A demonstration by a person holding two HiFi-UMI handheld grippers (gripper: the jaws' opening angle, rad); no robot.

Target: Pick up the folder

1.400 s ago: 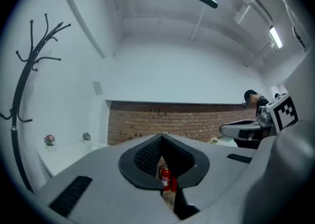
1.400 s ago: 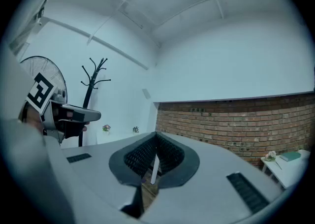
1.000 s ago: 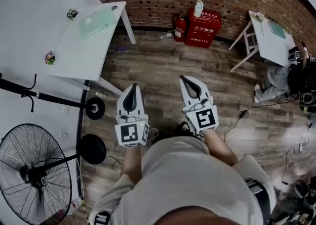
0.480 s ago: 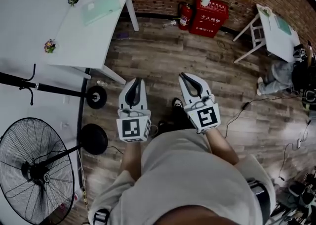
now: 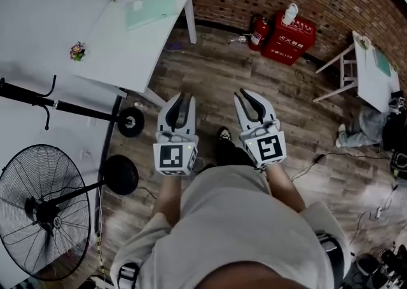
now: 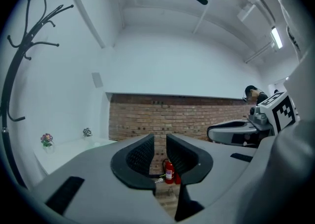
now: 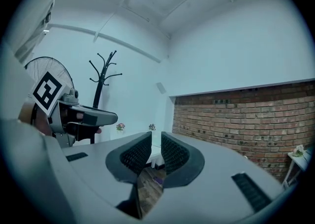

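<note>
Centre frame, the left tool (image 5: 183, 98) and right tool (image 5: 247, 96) point level above the wooden floor (image 5: 219, 65), jaws just opening to a narrow gap with nothing between them. The pale green folder (image 5: 151, 9) lies on the white bench (image 5: 121, 53), upper left, well apart from both.

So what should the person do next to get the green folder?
Probably step toward the white table: the folder lies on its far end, well beyond both grippers. The left gripper and right gripper have just been opening their jaws, with nothing between them.
</note>
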